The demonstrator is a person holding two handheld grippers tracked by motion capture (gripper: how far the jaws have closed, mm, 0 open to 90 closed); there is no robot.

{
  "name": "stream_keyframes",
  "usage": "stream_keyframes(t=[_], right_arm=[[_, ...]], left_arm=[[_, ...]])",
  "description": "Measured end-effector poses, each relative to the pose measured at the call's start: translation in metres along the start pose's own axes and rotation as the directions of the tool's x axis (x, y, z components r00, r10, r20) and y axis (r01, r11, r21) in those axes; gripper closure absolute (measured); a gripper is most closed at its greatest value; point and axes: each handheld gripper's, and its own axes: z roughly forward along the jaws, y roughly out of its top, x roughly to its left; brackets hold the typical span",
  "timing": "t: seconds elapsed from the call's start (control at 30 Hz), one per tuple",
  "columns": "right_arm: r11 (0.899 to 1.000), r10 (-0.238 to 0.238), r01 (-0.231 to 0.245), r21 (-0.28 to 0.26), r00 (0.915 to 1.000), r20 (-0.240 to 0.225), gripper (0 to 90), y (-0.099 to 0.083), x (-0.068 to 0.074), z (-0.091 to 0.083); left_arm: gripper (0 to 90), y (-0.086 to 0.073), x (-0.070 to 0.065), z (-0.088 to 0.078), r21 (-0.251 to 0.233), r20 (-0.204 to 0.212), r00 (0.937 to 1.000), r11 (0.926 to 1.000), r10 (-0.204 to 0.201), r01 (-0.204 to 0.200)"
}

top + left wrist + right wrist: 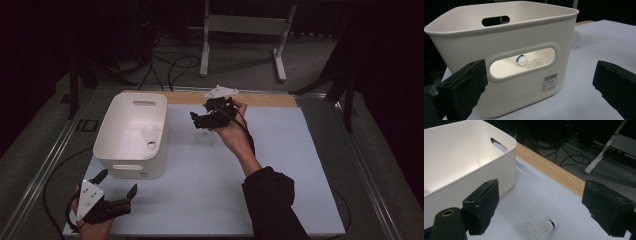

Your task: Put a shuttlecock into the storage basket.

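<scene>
While the right gripper hangs above the middle of the tabletop, held up in the person's right hand, its jaws stand wide apart and hold nothing. In the right gripper view a white shuttlecock lies on its side on the pale blue surface between those jaws, at about 6 o'clock in that view, with its blue-banded cork pointing toward 3 o'clock; it touches neither jaw. In the high view the same shuttlecock shows faintly just below the gripper, a little toward 3 o'clock of the white plastic bin.

The bin sits toward 10 o'clock on the tabletop, with handle slots cut in its end walls. Through the near slot, the left gripper view shows a second shuttlecock lying on the bin's floor, its cork turned toward 9 o'clock in that view. A barcode label is stuck on the bin's wall below the slot, toward 4 o'clock.

The left gripper rests low at 7 o'clock of the tabletop, near the bin's front wall, its jaws spread wide and empty, aimed at the bin. A wooden strip runs along the far edge at 12 o'clock.
</scene>
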Motion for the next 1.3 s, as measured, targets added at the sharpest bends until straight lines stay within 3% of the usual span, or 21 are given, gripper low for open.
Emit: stream_keyframes(t=[0.43,1.3], right_arm=[[1.0,-0.017,0.017,0.022,0.9997,0.015,14.4,-0.01,-0.002,0.003],[0.999,-0.004,0.002,0.048,0.9995,0.03,15.5,-0.031,-0.006,0.009]], left_arm=[[0.2,0.0,0.0,0.0,-0.001,0.0,1.0,1.0,0.0,0.0],[0.2,0.0,0.0,-0.001,0.002,-0.001,1.0,1.0,0.002,-0.002]])
